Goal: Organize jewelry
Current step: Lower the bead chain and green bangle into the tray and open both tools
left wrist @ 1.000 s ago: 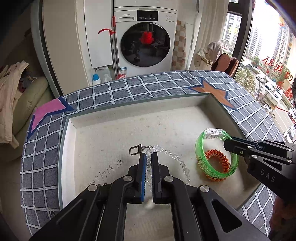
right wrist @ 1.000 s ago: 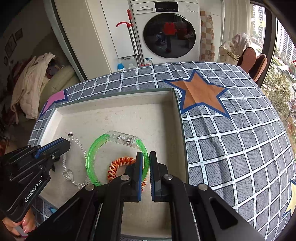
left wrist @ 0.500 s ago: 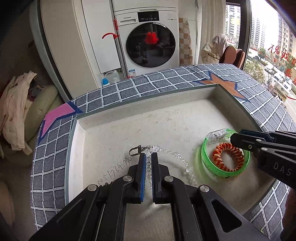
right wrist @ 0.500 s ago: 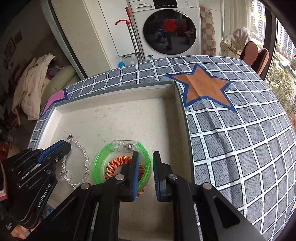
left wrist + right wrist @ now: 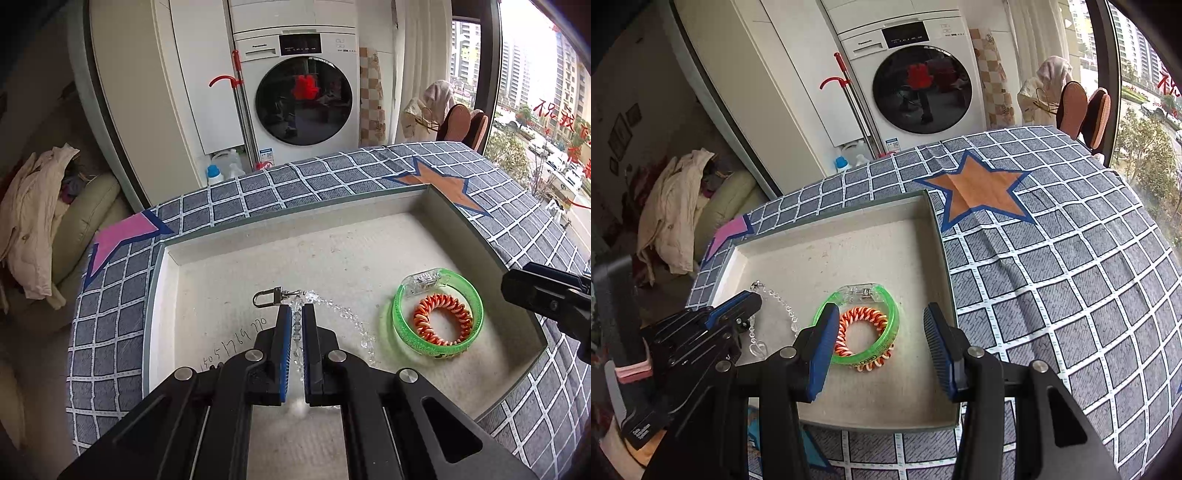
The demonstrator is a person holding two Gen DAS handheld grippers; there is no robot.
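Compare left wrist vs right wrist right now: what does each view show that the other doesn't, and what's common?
Left wrist only: handwritten digits on the tray floor, the small padlock clasp at the end of the crystal bead chain, and the left claw shut on that chain.

Right wrist only: the right claw with its jaws opening and nothing between them, the chain's heart pendant, and the whole orange star.

Both: tray, green bangle with the orange coil hair tie inside it, checked tablecloth, washing machine.

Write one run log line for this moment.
left gripper: shut on clear bead chain | right gripper: opening, empty | green plastic bangle, orange coil tie: in tray
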